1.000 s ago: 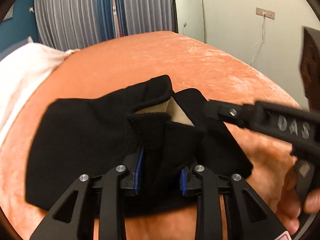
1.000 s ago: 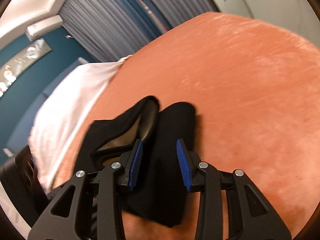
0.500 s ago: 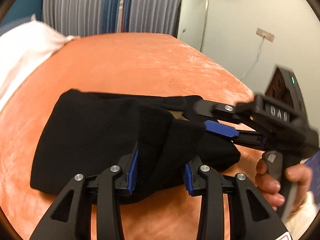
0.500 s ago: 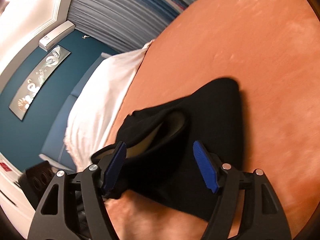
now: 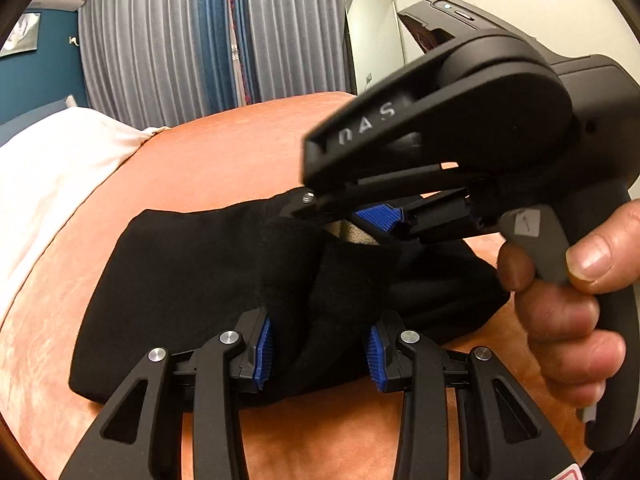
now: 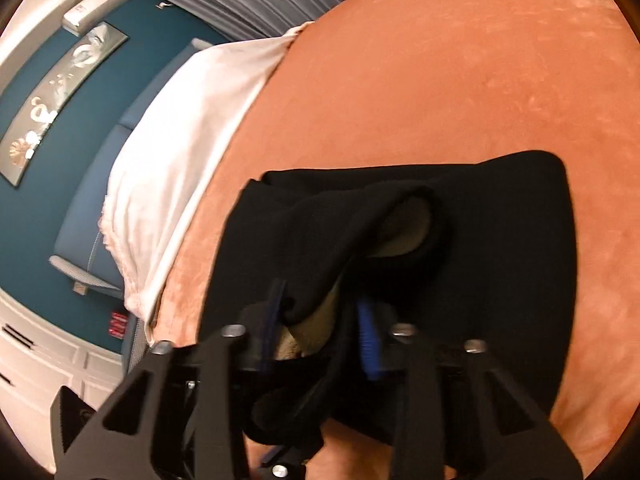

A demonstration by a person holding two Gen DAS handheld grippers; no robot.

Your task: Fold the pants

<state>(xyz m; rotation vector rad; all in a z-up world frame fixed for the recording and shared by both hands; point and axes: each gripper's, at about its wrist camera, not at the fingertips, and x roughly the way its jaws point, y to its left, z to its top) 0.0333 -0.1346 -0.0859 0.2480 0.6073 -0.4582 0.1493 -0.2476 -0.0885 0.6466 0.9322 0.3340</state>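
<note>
The black pants (image 5: 192, 272) lie folded in a thick bundle on the orange bedspread (image 5: 224, 160); their tan lining (image 6: 404, 228) shows in a raised fold. My left gripper (image 5: 318, 350) is open, its blue pads either side of the bundle's near edge. My right gripper (image 6: 320, 332) has its jaws partly closed around the raised fold of the pants (image 6: 360, 248), with cloth between the pads. In the left wrist view the right gripper (image 5: 360, 216) reaches in from the right, held by a hand, over the bundle's top.
A white pillow (image 5: 52, 168) lies at the left of the bed and shows too in the right wrist view (image 6: 192, 128). Grey and blue curtains (image 5: 192, 40) hang behind the bed. A mirror (image 5: 372, 40) leans on the far wall.
The right gripper has moved in over the bundle and narrowed its jaws around the raised fold. The left gripper has stayed open at the near edge.
</note>
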